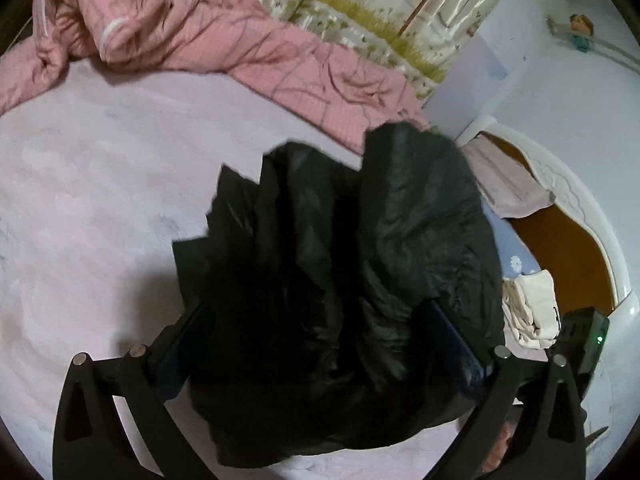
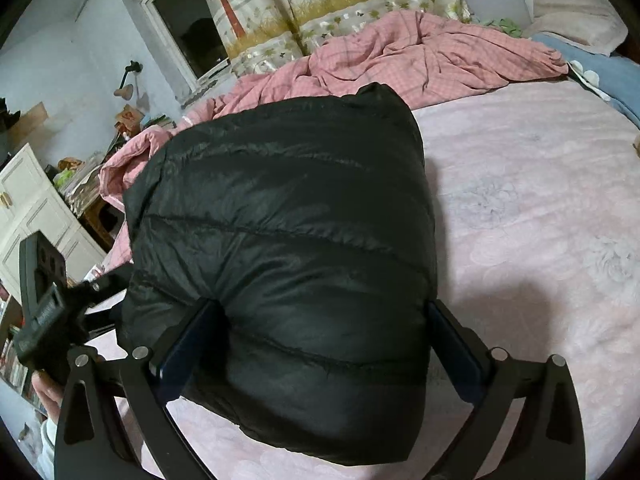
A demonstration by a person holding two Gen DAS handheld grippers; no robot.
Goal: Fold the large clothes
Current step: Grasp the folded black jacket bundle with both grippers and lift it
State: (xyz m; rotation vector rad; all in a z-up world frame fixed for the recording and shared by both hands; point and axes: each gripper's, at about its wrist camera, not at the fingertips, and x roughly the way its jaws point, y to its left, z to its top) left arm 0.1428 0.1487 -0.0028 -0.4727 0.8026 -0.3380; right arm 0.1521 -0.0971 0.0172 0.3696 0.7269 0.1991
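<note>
- The left gripper [image 1: 324, 344] has its jaws spread as wide as they go, with a bunched part of the black puffer jacket [image 1: 344, 272] lying between them; its folds are so dark that I cannot tell whether the pads press on the cloth.
- The right gripper [image 2: 320, 340] likewise stands with jaws spread wide around the black puffer jacket [image 2: 280, 248], whose quilted bulk fills the gap; the inner pads are partly hidden by it.
- The jacket lies in a puffy heap on the bed [image 2: 540, 208], on its pale pink sheet.
- Its near edge is cut off behind the gripper frames in both views.
- Beyond the jacket, a crumpled pink quilt [image 1: 224, 44] lies along the far side of the bed.
- Behind the quilt hangs a patterned curtain [image 2: 320, 4].
- Right of the jacket in the left wrist view, the bed's white headboard [image 1: 576, 200] curves away, partly out of the picture.
</note>
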